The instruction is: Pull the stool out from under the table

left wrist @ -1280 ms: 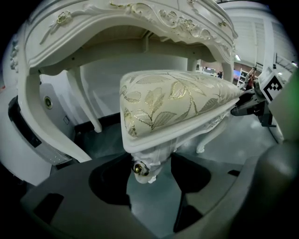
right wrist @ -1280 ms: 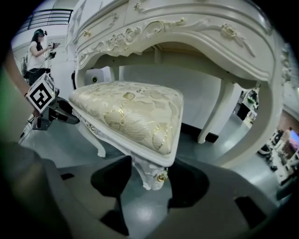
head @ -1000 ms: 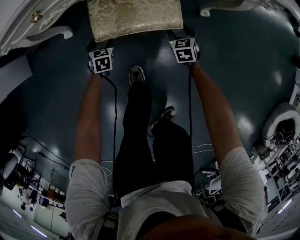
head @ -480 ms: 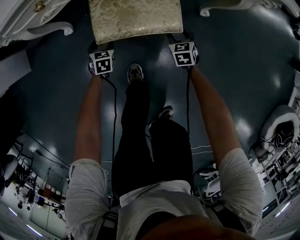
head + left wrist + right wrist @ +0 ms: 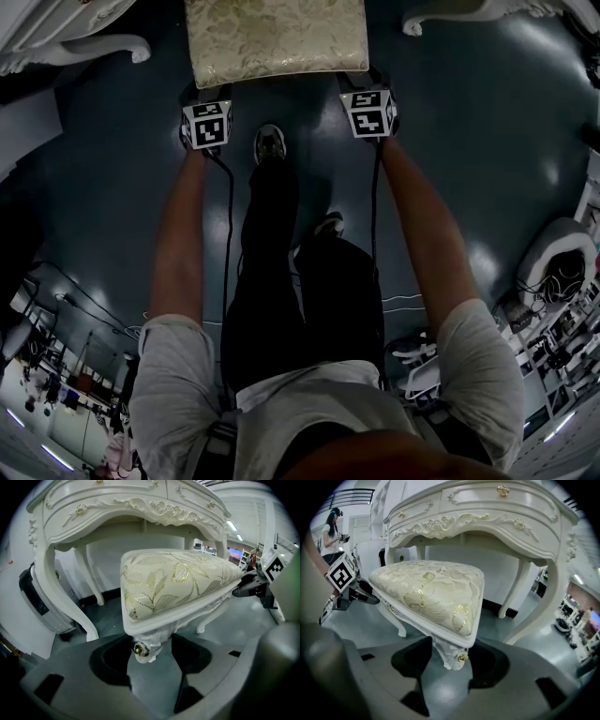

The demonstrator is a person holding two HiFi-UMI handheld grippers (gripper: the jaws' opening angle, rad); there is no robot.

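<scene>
L tool (image 5: 151, 652) is clamped on the stool (image 5: 277, 37) at its near-left corner leg (image 5: 146, 644), just under the seat. R tool (image 5: 451, 660) is clamped the same way on the near-right corner leg (image 5: 449, 652). Each leg has a small gold knob & sits tight btwn the jaws.

Stool stands upright on the dark floor (image 5: 487, 141). Its seat is cream w/ gold leaves. The seat's long side runs left-right in head view, from one tool to the other. Its near long edge faces the person.

Stool is in front of the white bench (image 5: 487, 508), in the gap btwn the bench's curved legs (image 5: 89, 52). Can't tell if the far edge is under the bench top. Bench drawers (image 5: 501, 501) are shut, so can't see what's in them.
</scene>
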